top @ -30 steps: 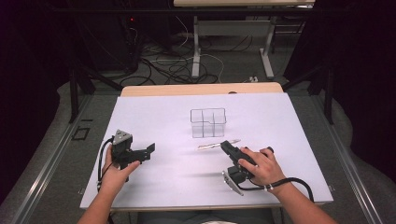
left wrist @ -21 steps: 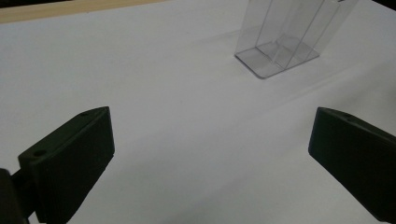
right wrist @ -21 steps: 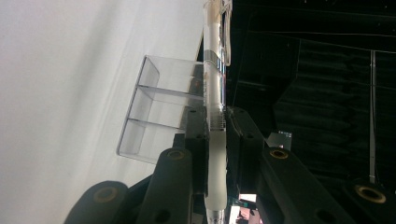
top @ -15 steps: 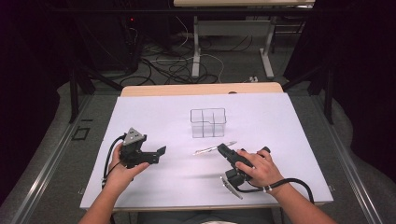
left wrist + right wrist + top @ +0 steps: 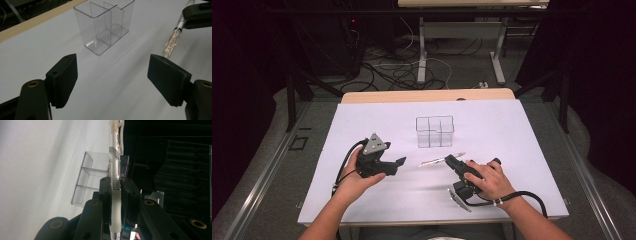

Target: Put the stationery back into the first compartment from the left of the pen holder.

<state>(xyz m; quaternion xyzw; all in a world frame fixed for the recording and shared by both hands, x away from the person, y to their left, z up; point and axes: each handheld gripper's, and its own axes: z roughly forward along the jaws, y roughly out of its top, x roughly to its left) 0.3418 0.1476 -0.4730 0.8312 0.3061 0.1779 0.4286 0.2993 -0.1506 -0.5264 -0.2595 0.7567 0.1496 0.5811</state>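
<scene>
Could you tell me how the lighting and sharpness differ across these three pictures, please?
High view: table evenly bright, surroundings dark, slightly soft. Left gripper view: clear organizer sharp, pen blurred. Right gripper view: turned sideways, table washed out, pen glaring white.

Open table (image 5: 362, 125) around, clear organizer (image 5: 435, 131) (mid-table) blocking centre

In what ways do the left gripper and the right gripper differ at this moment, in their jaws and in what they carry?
The left gripper has its jaws apart with nothing between them, though they have just been closing; the right gripper has its jaws shut on a clear plastic pen. The left gripper hangs above the white table, while the right gripper holds the pen out toward the left gripper. Both are black, hand-held, and sit in front of the clear plastic divided box.
</scene>
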